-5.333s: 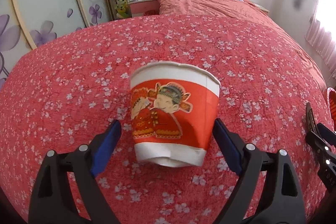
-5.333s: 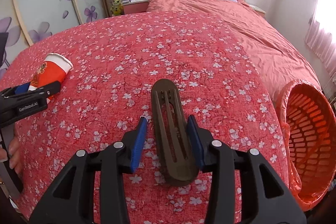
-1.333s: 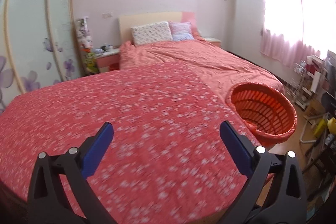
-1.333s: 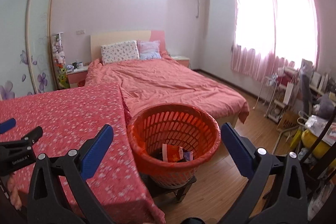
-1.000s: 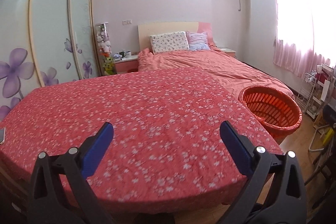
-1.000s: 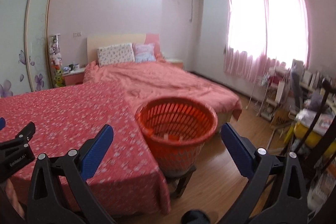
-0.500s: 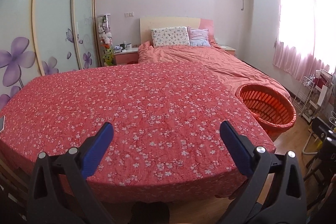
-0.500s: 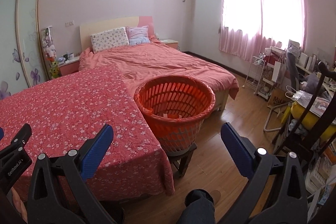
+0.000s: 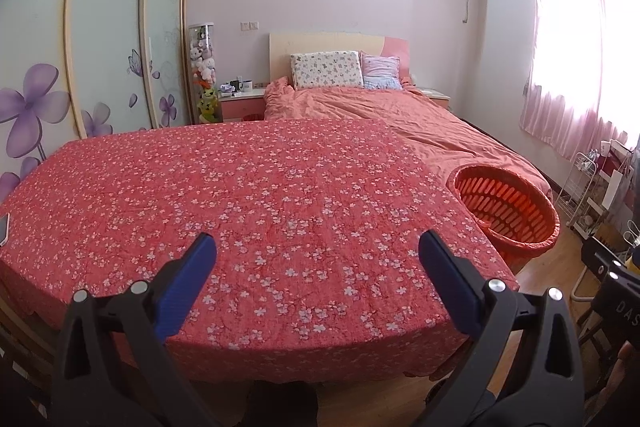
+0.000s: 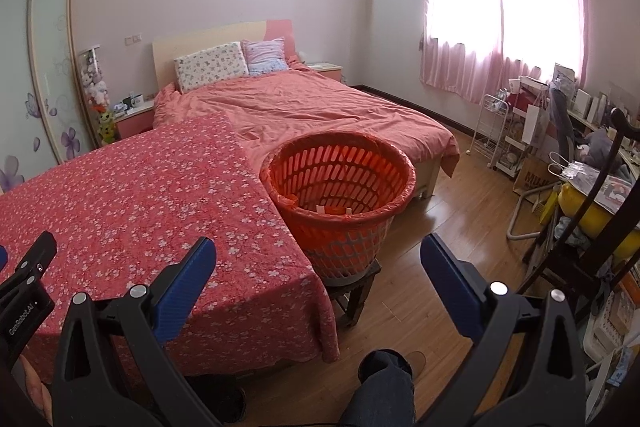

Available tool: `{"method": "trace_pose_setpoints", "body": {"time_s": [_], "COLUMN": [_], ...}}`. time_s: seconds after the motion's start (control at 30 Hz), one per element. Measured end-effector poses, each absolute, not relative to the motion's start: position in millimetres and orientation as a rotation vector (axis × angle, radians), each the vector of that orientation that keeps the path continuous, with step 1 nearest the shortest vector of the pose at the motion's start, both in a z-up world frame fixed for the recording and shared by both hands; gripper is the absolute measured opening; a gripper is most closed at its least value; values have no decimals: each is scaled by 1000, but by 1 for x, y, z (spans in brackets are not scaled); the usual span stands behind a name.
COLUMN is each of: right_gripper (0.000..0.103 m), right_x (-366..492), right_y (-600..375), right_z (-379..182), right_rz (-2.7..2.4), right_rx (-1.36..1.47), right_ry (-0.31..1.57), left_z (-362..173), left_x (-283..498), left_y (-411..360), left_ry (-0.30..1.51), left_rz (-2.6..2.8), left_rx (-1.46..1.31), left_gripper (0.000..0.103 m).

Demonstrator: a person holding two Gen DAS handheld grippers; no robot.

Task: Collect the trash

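An orange slatted basket [image 10: 340, 183] stands on a low stool at the right end of the table; it also shows in the left wrist view [image 9: 506, 211]. A scrap of the red paper cup [image 10: 332, 209] shows at its bottom. My left gripper [image 9: 316, 271] is open and empty, held back from the table's near edge. My right gripper [image 10: 318, 267] is open and empty, well back from the basket. The left gripper's body [image 10: 24, 291] shows at the lower left of the right wrist view.
The table has a red flowered cloth [image 9: 240, 195]. A phone [image 9: 3, 227] lies at its left edge. A bed [image 10: 304, 111] stands behind. A cluttered desk and chair [image 10: 580, 187] are at the right. My legs [image 10: 384, 383] stand on the wooden floor.
Both grippers have pulled back and away from the table and basket since a second ago. The cup and the brown piece held 5 seconds ago are out of the grippers.
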State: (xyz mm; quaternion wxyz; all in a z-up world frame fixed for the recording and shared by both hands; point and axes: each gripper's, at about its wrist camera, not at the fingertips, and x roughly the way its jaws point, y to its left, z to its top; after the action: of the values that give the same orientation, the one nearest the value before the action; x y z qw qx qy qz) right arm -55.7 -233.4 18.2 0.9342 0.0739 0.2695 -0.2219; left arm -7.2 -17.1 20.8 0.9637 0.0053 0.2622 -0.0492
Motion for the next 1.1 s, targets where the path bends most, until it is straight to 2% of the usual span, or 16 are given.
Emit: {"method": "trace_pose_setpoints", "body": {"time_s": [0.4, 1.1], "right_gripper": [101, 101], "right_x": [-56, -60], "right_y": [-237, -236], "right_z": [17, 24], "right_rz": [-474, -471], "right_rx": [151, 149], "right_ry": [564, 528], "left_z": [19, 36], "left_x": [-8, -19], "left_y": [-32, -47], "left_ry": [547, 472], "left_rz": [-143, -105], "left_rx": [15, 74], "left_gripper": [99, 99]}}
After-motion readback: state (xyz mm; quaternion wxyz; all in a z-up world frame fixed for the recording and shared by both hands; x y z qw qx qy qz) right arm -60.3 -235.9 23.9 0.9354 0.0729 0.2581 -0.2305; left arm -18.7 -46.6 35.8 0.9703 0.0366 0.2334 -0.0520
